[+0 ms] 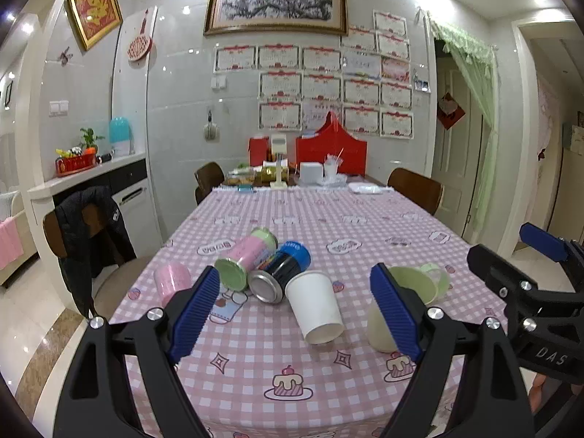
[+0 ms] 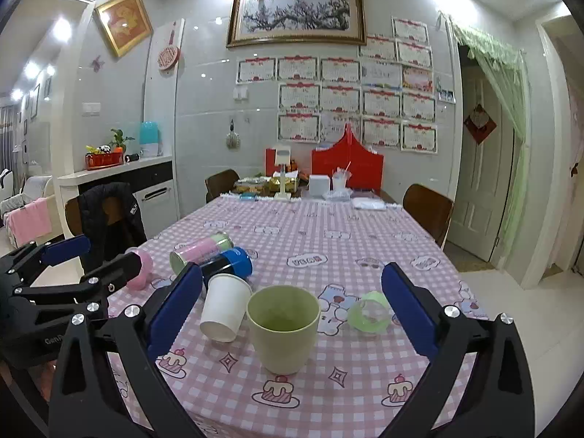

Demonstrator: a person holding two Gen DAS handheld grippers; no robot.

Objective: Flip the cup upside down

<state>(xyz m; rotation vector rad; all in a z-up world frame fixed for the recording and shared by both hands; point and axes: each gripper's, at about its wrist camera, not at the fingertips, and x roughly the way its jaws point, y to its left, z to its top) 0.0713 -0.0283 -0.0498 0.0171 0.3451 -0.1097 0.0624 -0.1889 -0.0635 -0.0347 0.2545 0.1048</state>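
Note:
A pale green cup (image 2: 283,328) stands upright, mouth up, on the pink checked tablecloth (image 2: 328,241), between the open fingers of my right gripper (image 2: 292,314) and a little beyond them. In the left wrist view the same cup (image 1: 412,284) is partly hidden behind the right finger of my left gripper (image 1: 297,308), which is open and empty. A white paper cup (image 1: 317,306) lies on its side in front of the left gripper; it also shows in the right wrist view (image 2: 224,306). The right gripper shows at the far right of the left wrist view (image 1: 518,266).
Lying cans and cups cluster on the left: a pink-and-green can (image 1: 248,255), a blue-and-black can (image 1: 281,270), a pink cup (image 1: 171,281). A clear green cup (image 2: 368,314) lies right of the green cup. Boxes and clutter stand at the table's far end (image 2: 328,179). Chairs surround the table.

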